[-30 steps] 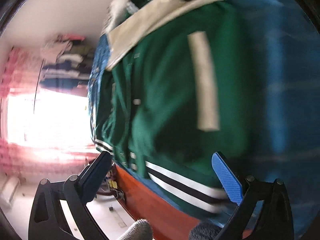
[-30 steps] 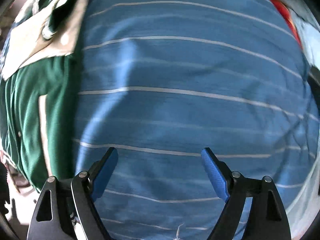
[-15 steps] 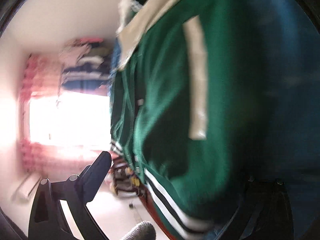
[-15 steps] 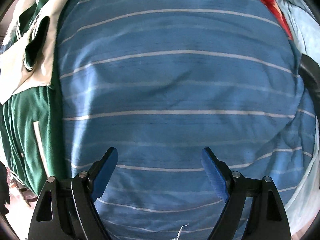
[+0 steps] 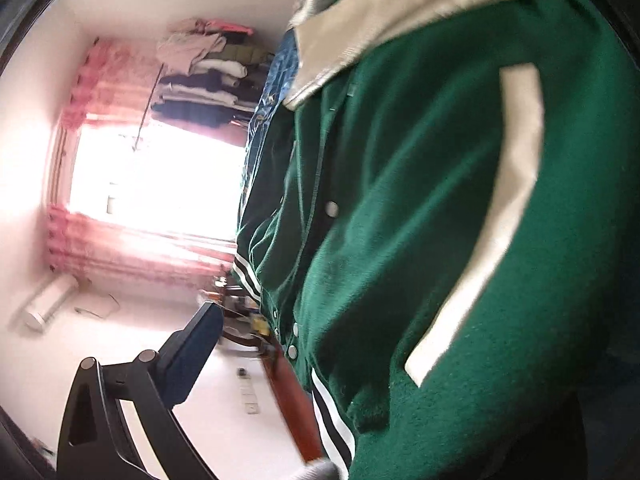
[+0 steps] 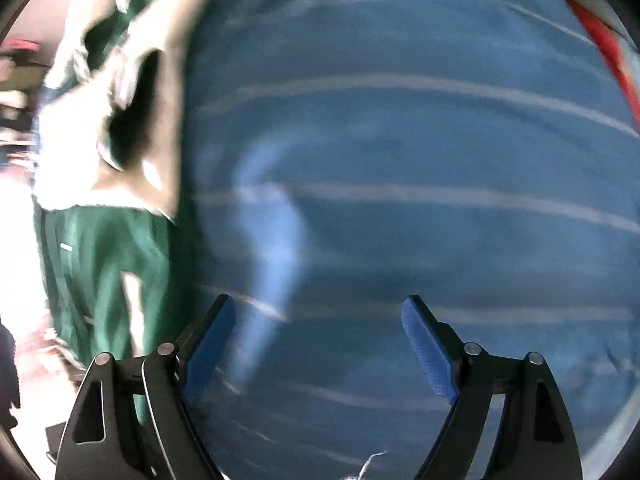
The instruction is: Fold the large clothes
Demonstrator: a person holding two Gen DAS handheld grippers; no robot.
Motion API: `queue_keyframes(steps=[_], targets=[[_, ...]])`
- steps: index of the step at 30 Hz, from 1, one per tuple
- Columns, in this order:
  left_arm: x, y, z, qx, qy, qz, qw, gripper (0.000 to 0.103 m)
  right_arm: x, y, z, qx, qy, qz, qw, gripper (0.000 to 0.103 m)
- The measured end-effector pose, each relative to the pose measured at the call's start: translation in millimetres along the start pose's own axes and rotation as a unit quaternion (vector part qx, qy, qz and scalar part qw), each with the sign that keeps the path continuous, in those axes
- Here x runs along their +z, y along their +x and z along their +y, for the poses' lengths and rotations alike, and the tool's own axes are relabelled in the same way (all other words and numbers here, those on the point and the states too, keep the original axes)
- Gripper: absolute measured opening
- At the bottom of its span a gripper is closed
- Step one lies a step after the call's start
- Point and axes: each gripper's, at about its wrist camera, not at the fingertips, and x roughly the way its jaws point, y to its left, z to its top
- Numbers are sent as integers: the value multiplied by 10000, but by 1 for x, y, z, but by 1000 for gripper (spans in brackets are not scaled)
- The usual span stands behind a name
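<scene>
A green varsity jacket [image 5: 400, 220] with a cream collar, white pocket strip and striped hem lies on a blue striped bedspread [image 6: 420, 220]. It fills the right side of the left wrist view. My left gripper [image 5: 320, 320] is right at the jacket's hem by the bed edge. Its left finger [image 5: 192, 352] stands wide out over the floor, while the jacket hides the right finger. In the right wrist view the jacket [image 6: 100, 260] lies at the left. My right gripper [image 6: 320, 304] hovers open over bare bedspread beside it, with nothing between its fingers.
The bed's red-brown side rail [image 5: 292, 404] runs under the hem. Beyond it are a bright window with pink curtains [image 5: 152, 168], a rack piled with clothes [image 5: 204, 72] and pale floor. A red cloth [image 6: 608, 52] lies at the far right of the bed.
The left gripper has closed in on the jacket's hem and rolled; the jacket now covers its right finger. The right gripper slid back toward the jacket, still open over the bedspread.
</scene>
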Motion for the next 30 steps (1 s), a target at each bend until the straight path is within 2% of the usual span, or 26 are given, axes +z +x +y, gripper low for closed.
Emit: queue_keyframes(steps=[1, 3, 4, 5, 6, 8, 10, 12, 13, 14, 15, 17, 20, 25, 27, 30], targets=[[1, -1, 4, -116, -48, 12, 9999, 100, 12, 2, 2, 434, -37, -68, 9990, 86], [4, 0, 16, -477, -130, -11, 9988, 89, 36, 15, 9, 1257, 20, -86, 9920, 89], [5, 1, 21, -607, -154, -48, 9980, 78, 45, 17, 10, 1559, 69, -89, 9877, 93], [6, 0, 27, -802, -175, -142, 9965, 60, 60, 25, 9, 2013, 175, -105, 9793, 94], [8, -1, 31, -952, -164, -198, 9951, 52, 60, 37, 22, 2267, 264, -76, 9736, 94], [11, -3, 35, -1279, -73, -281, 9914, 28, 74, 56, 24, 2698, 475, 43, 9617, 94], [14, -7, 34, -1433, 1, -345, 9891, 22, 90, 76, 26, 3053, 759, 200, 9490, 96], [14, -12, 34, -1535, 59, -369, 9874, 21, 92, 85, 30, 3289, 1059, 188, 9382, 95], [15, -13, 34, -1578, 71, -385, 9867, 21, 93, 82, 29, 3299, 1174, 90, 9367, 83], [16, -13, 38, -1645, 87, -382, 9856, 20, 94, 79, 29, 3213, 1252, 73, 9386, 41], [19, -11, 43, -1703, 85, -389, 9846, 19, 93, 78, 30, 3236, 1315, 101, 9370, 26], [19, -12, 53, -1825, 49, -393, 9824, 17, 90, 66, 36, 3240, 1326, 41, 9367, 19], [20, -14, 73, -2135, -40, -384, 9762, 15, 86, 40, 49, 3104, 1348, -80, 9410, 17], [35, 9, 134, -2895, -300, -305, 9562, 14, 83, -16, 118, 2850, 1054, -277, 9523, 16], [44, 27, 164, -3193, -412, -241, 9464, 14, 85, -39, 158, 2766, 885, -332, 9563, 16], [59, 67, 207, -3472, -646, -90, 9355, 14, 91, -52, 248, 2542, 548, -363, 9649, 16]])
